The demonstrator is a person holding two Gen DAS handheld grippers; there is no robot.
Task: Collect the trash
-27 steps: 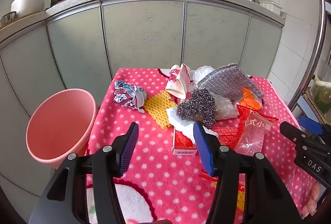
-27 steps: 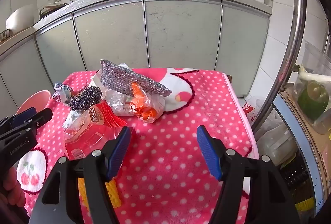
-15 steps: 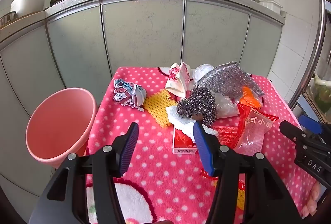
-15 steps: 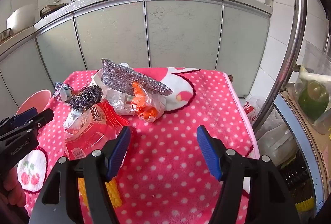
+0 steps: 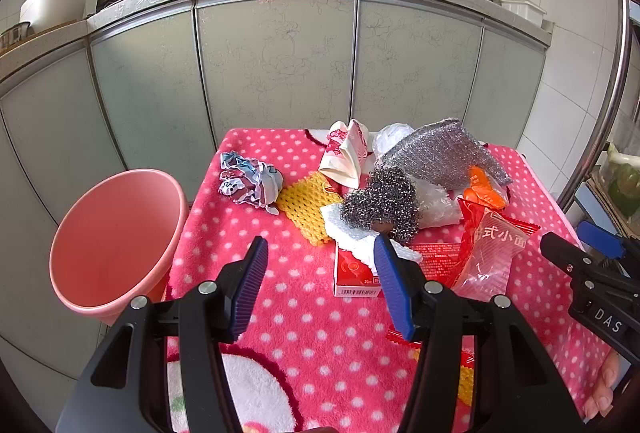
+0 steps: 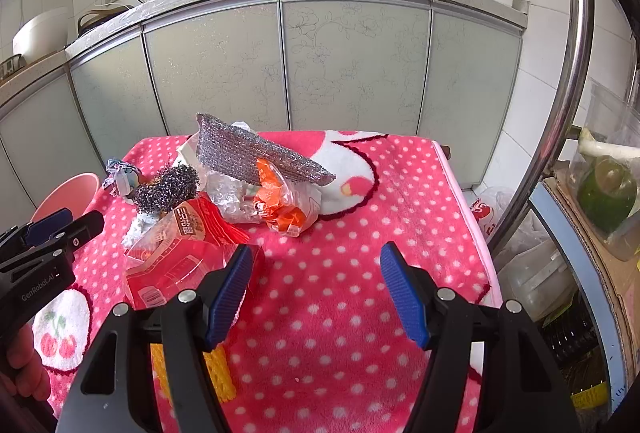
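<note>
Honestly nothing's moved in the last second: left gripper (image 5: 320, 273) and right gripper (image 6: 316, 285) still hover, fingers wide, holding nothing. Trash pile (image 5: 380, 201) sits at 12 o'clock on the bench (image 5: 304, 317), pink bin (image 5: 116, 237) at 9, looks empty I think. Collecting hasn't started.

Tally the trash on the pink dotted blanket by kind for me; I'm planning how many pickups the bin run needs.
Metal scourers: 2, steel wool ball and flat silver scouring pad
Plastic wrappers and bags: 4, red noodle wrapper, orange wrapper, clear bag, white bag
Crumpled paper: 2, and
Yellow foam nets: 2, and
White foam sheet: 1
Red carton: 1
Total: 12
</note>
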